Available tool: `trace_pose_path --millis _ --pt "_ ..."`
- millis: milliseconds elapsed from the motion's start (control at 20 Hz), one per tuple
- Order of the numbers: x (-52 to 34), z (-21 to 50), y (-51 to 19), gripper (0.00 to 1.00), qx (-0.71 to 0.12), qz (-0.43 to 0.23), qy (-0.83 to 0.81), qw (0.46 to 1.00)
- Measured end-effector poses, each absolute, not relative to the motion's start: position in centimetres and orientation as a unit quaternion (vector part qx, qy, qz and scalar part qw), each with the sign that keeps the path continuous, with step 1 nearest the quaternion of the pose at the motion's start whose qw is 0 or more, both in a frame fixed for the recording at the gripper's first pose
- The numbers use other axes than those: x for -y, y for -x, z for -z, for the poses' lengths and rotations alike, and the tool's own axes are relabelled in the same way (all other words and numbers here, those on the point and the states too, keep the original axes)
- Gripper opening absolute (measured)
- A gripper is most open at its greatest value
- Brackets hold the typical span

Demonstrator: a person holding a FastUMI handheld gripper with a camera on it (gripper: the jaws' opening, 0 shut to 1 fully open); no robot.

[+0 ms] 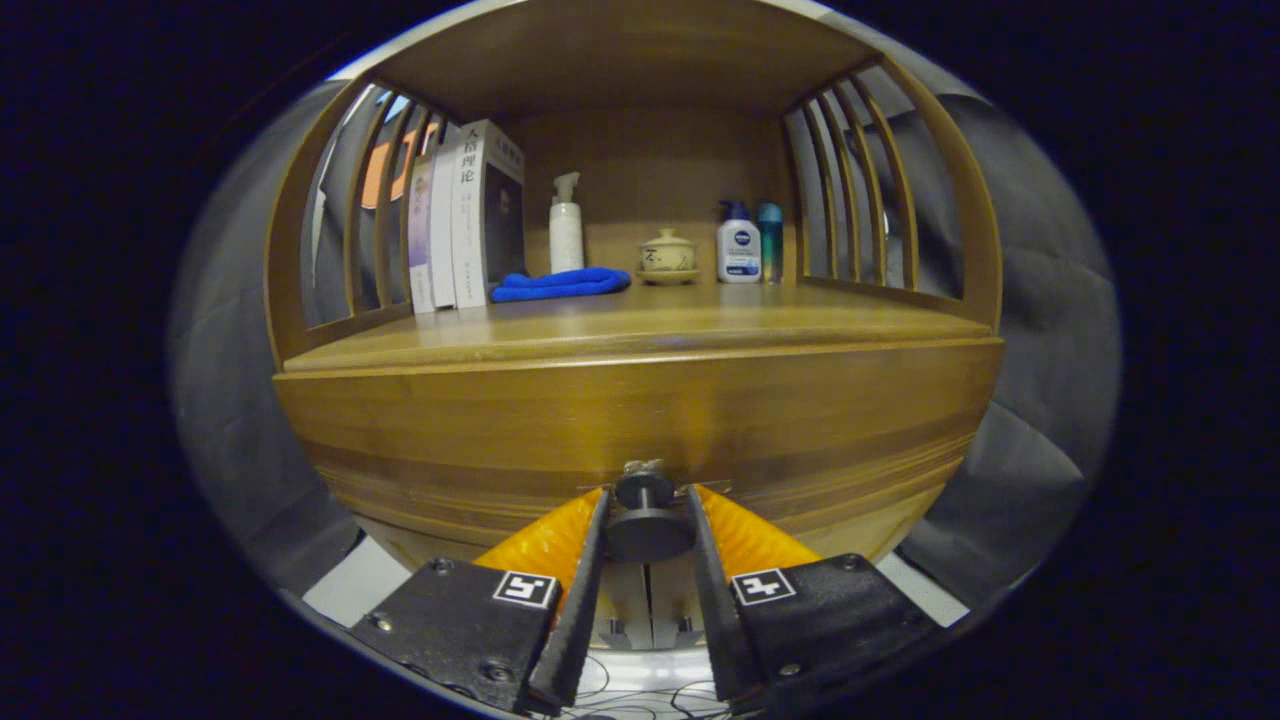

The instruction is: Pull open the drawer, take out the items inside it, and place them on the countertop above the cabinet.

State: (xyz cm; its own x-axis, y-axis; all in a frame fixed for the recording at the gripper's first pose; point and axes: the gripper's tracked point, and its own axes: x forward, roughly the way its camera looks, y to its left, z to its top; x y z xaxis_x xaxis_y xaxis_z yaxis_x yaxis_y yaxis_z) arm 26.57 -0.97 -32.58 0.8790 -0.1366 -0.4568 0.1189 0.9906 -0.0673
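A wooden cabinet fills the scene, its drawer front (640, 420) right ahead of me. A round dark knob (647, 518) sticks out of the drawer front, and my gripper (647, 500) is shut on it, one finger pressing each side. The drawer looks closed, flush with the cabinet body; what lies inside is hidden. Above the drawer runs the wooden countertop (700, 325), under a roofed shelf with slatted sides.
At the back of the countertop stand books (470, 230), a white pump bottle (566, 225), a folded blue cloth (562, 285), a small lidded pot (668, 255), a white lotion bottle (739, 245) and a teal bottle (770, 240).
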Motion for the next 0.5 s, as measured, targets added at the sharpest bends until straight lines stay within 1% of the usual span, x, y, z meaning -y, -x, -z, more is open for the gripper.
trace_pose_path --millis 300,400,500 --pt "1.0 32.8 -26.5 0.39 -0.242 0.076 0.017 0.967" --pt "1.0 32.8 -25.7 0.38 -0.240 0.087 0.031 0.966" --pt "0.8 32.7 -24.3 0.38 -0.238 0.085 0.043 0.967"
